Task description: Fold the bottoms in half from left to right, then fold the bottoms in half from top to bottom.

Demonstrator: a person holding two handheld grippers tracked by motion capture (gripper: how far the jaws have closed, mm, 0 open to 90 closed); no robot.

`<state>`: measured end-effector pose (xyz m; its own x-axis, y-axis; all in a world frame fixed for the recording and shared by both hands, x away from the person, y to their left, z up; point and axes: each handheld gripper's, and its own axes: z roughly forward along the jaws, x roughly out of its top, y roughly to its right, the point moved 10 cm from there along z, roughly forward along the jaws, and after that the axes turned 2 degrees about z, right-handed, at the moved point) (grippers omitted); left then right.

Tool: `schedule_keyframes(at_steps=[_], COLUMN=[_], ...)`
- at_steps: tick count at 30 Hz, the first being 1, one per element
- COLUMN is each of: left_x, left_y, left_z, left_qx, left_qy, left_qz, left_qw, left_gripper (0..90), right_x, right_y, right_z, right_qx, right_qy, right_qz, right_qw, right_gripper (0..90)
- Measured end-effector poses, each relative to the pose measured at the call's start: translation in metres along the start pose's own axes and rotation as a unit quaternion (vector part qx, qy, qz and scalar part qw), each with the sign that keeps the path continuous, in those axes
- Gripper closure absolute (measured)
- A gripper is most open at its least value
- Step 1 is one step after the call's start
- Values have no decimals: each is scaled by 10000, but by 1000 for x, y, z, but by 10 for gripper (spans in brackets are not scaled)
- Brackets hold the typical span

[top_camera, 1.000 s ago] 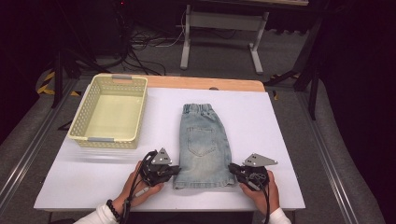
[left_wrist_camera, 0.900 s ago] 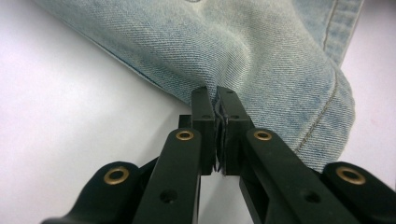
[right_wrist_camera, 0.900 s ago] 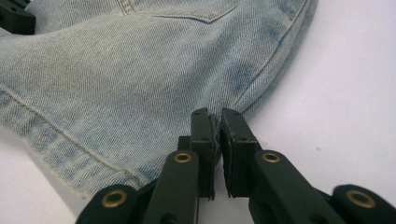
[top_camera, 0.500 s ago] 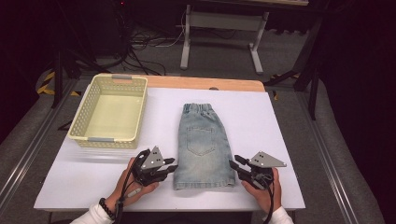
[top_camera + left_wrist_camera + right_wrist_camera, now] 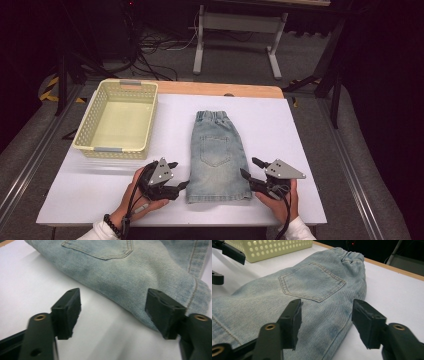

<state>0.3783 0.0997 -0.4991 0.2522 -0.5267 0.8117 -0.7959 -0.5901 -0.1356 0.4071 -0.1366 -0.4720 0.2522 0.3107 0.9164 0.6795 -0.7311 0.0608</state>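
High view, compared with the frames a second and half a second ago: both grippers have backed off sideways from the lower corners of the denim shorts (image 5: 218, 155); the left gripper (image 5: 176, 175), which sat against the lower left edge, now lies just beside it on the white table (image 5: 300, 130); the right gripper (image 5: 252, 170) has cleared the lower right edge in the same way; both sets of jaws have just been opening and now stand apart with nothing clamped between them. Judgement: the garment has been let go after a fold or a smoothing pull; the next grasp, probably for a further fold or a transfer to the yellow basket (image 5: 150, 117), is not yet started.

Shorts: folded lengthwise into a narrow panel, lying flat near the table centre, elastic waistband at the far end, hem toward the person; back pocket facing up.

Left gripper view: the shorts' folded edge (image 5: 140, 277) runs behind the open jaws; the right-hand pad (image 5: 162, 311) overlaps the cloth in the picture, contact cannot be told; bare table between the jaws.

Right gripper view: the shorts (image 5: 312, 285) lie ahead and beneath the parted jaws; pocket stitching intact; denim pale, slightly mottled.
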Motion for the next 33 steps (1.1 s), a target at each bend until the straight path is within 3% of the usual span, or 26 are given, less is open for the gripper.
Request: schedule_keyframes(at_steps=[16,26,33], left_x=[-2,-3,0], left_y=[-2,-4,0], left_z=[0,2,5], left_qx=[49,81,103], left_qy=[47,29,22], left_qz=[34,10,107], left_qw=[10000,10000,9999], left_gripper=[108,112,122], right_x=[4,6,2], right_y=[2,3,4], right_z=[8,9,10], right_qx=[-208,-230,-336], right_qy=[74,151,94], right_qz=[-21,-5,-62], right_qw=[9998,9996,9994], right_gripper=[115,86,95])
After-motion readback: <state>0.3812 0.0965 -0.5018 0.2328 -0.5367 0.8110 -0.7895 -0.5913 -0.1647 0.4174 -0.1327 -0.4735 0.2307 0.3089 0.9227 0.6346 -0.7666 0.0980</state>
